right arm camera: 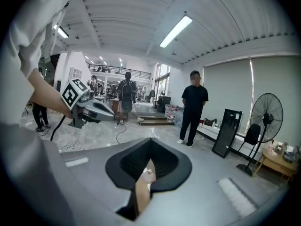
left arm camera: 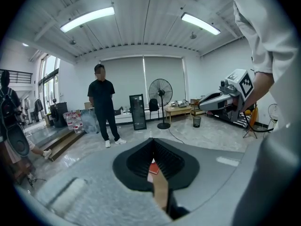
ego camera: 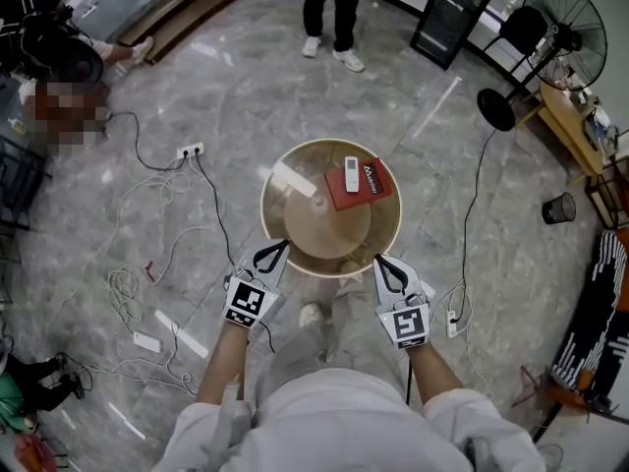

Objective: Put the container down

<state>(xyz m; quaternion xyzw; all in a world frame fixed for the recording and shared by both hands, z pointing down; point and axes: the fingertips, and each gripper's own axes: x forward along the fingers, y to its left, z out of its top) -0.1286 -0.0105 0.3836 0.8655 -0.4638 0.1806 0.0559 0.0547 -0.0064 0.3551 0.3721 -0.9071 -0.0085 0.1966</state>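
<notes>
My left gripper [ego camera: 274, 251] and right gripper [ego camera: 385, 263] each clamp the near rim of the container [ego camera: 266, 201] between their jaws, holding it above the floor [ego camera: 226, 96], not yet set down.

- Setting: a large open indoor hall used as a recording or test workspace, not a home.
- Floor [ego camera: 197, 87]: polished grey marbled stone, spread across the head view.
- Cables [ego camera: 211, 200] and a power strip [ego camera: 190, 150]: loose on the floor, centre left.
- Ceiling: ribbed white panels with strip lights [left arm camera: 87, 19], top of the left gripper view.
- Far wall: roller blinds [left arm camera: 141, 74], a pedestal fan [left arm camera: 160, 92], a black cabinet [left arm camera: 137, 112].
- Mezzanine railing [right arm camera: 117, 71]: centre left of the right gripper view.
- A bystander [left arm camera: 104, 105] stands watching.
</notes>
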